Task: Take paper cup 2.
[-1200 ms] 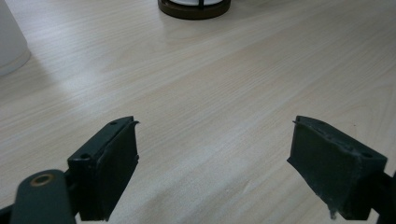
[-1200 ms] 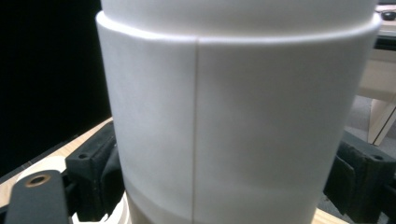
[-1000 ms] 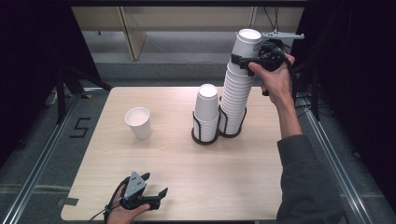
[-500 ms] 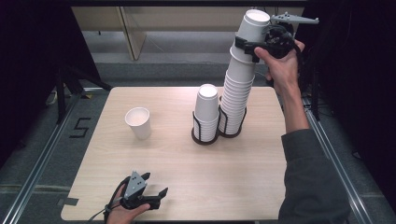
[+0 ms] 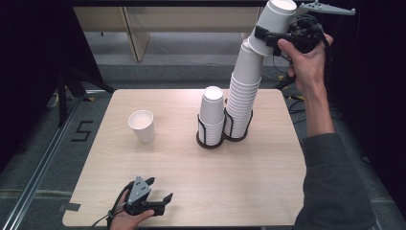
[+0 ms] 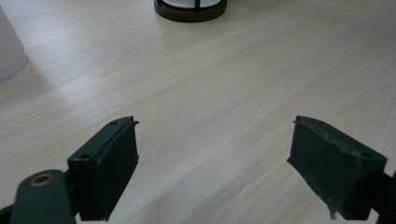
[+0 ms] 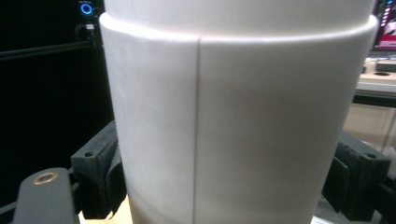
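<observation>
High at the back right, my right gripper (image 5: 268, 34) is shut on the top white paper cup (image 5: 275, 17) of a tall cup stack (image 5: 242, 96). That stack stands in a black wire holder and leans right toward the gripper. In the right gripper view the held cup (image 7: 233, 116) sits between the two black jaws. A shorter cup stack (image 5: 212, 112) stands in a second holder to the left. A single white cup (image 5: 142, 125) stands alone on the left of the table. My left gripper (image 5: 158, 189) rests near the front edge, open, with bare wood between its jaws (image 6: 212, 163).
The light wooden table (image 5: 249, 182) has bare room across its front and right. The short stack's holder base (image 6: 190, 9) and the single cup's side (image 6: 9, 51) appear in the left gripper view. Dark floor, rails and a black stand surround the table.
My right gripper has risen and drifted right with the top cup, drawing it up off the tall stack. The left gripper has stayed where it was.
</observation>
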